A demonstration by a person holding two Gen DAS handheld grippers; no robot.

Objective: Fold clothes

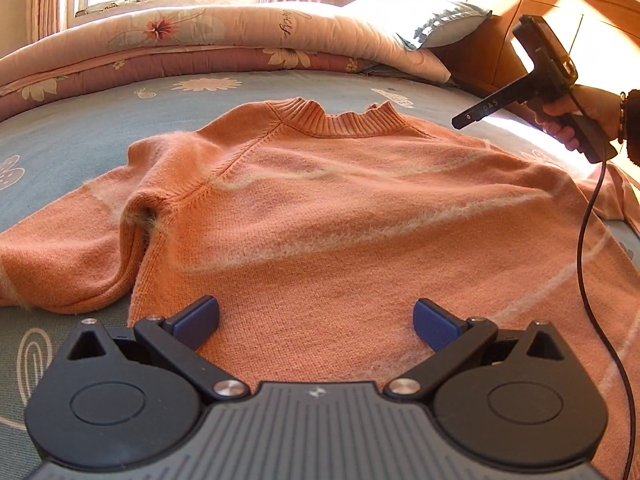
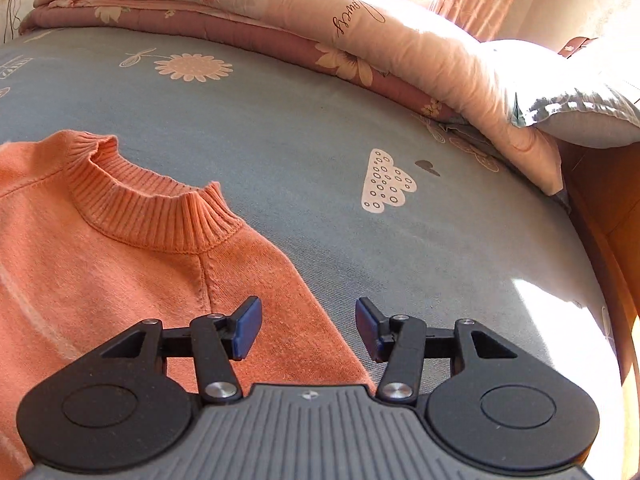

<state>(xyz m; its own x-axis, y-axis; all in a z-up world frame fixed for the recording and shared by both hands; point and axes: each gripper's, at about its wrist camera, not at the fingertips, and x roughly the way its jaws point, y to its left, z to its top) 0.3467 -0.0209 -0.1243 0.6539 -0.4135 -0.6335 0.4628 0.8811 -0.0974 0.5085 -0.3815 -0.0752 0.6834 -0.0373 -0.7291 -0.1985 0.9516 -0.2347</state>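
Note:
An orange knitted sweater [image 1: 320, 208] lies spread flat on the blue-grey bedsheet [image 1: 80, 140], ribbed collar [image 1: 340, 120] at the far side and its left sleeve [image 1: 60, 256] stretched out to the left. My left gripper [image 1: 316, 320] hovers open over the sweater's lower body, nothing between its blue pads. My right gripper [image 2: 308, 328] is open above the sweater's right shoulder [image 2: 248, 280], close to the collar [image 2: 160, 208]. In the left wrist view that right gripper [image 1: 464, 118] is seen from the side, held by a hand [image 1: 576, 116] at the sweater's far right.
A folded floral quilt [image 1: 224, 40] runs along the far side of the bed, with a pillow [image 1: 440, 20] against the wooden headboard [image 1: 580, 40]. A black cable [image 1: 588, 240] hangs from the right gripper across the sweater's right side. The bedsheet [image 2: 360, 120] lies bare beyond the collar.

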